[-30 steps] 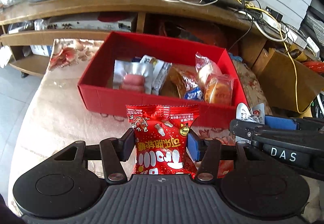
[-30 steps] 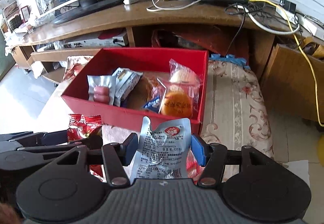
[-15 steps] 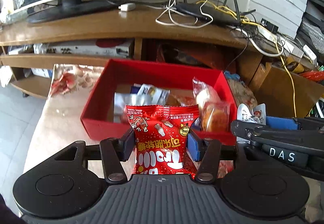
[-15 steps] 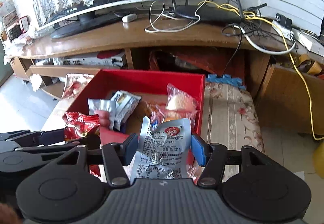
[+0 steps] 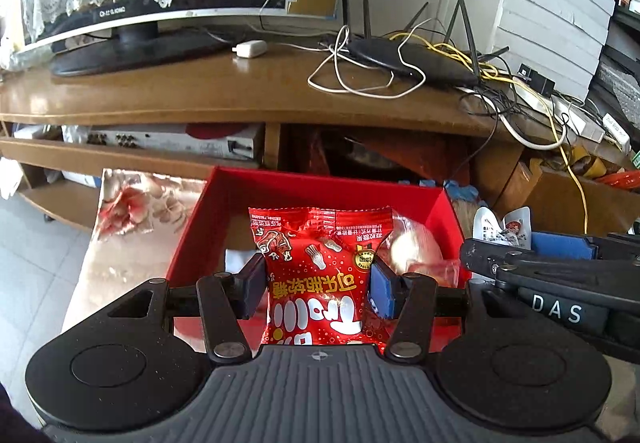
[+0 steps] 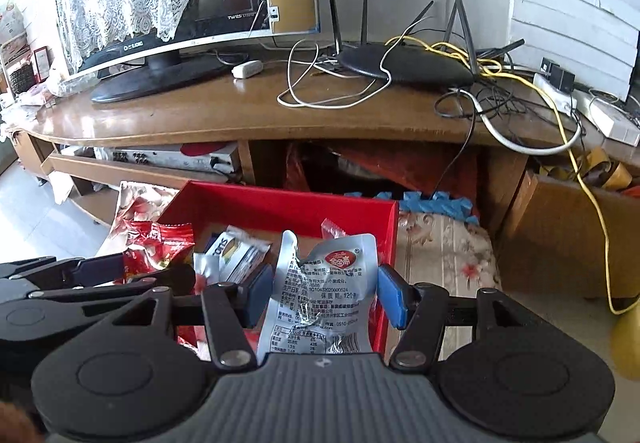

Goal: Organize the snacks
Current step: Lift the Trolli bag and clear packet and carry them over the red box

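Observation:
My left gripper [image 5: 318, 281] is shut on a red candy packet [image 5: 316, 267] and holds it above the near wall of the red box [image 5: 320, 185]. My right gripper [image 6: 322, 293] is shut on a silver foil snack pouch [image 6: 320, 291], also over the red box [image 6: 288, 203]. Several snack packets lie inside the box, among them a white-and-yellow pack [image 6: 234, 255] and a round bun in clear wrap [image 5: 416, 251]. Each gripper shows at the edge of the other's view, side by side.
The box sits on a floral cloth [image 6: 440, 243] in front of a wooden TV stand [image 5: 200, 95]. On the stand are a monitor [image 5: 132, 19], a black router [image 5: 412, 59] and tangled cables. A cardboard box [image 6: 560, 235] stands at the right.
Both grippers have risen with their packets still held and come in over the red box. The box has sunk lower in both views and more of the TV stand shows.

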`<state>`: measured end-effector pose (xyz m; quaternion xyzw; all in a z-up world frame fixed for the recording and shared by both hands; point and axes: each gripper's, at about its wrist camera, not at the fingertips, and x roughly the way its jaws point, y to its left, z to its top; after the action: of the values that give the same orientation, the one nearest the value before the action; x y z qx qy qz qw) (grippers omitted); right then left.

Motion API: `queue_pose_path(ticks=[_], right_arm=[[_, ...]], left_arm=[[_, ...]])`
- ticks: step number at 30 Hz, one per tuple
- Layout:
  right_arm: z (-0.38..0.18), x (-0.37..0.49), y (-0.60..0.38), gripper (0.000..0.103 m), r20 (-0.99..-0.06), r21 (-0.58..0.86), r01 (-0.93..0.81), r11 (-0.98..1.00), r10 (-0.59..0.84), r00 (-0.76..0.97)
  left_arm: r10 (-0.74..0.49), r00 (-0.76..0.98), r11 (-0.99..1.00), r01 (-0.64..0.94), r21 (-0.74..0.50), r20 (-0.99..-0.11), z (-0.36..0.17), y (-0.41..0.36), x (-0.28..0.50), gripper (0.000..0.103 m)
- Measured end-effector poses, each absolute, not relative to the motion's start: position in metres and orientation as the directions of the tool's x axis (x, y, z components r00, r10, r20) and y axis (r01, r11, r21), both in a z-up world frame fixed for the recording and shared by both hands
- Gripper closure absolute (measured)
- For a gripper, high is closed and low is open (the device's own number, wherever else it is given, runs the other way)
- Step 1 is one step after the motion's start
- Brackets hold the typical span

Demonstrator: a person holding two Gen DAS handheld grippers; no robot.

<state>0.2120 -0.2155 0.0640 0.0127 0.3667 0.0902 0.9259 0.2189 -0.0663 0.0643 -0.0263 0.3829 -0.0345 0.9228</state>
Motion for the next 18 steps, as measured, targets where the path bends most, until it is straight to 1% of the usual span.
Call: queue_pose_path(ticks=[18], right_arm=[[0.065, 0.249, -0.218, 0.048, -0.67, 0.081, -0.137, 0.987, 0.155, 0.726]], left_arm=[[-0.052, 0.723, 0.999, 0.049, -0.023, -0.689, 0.064, -0.076, 0.252, 0.044]])
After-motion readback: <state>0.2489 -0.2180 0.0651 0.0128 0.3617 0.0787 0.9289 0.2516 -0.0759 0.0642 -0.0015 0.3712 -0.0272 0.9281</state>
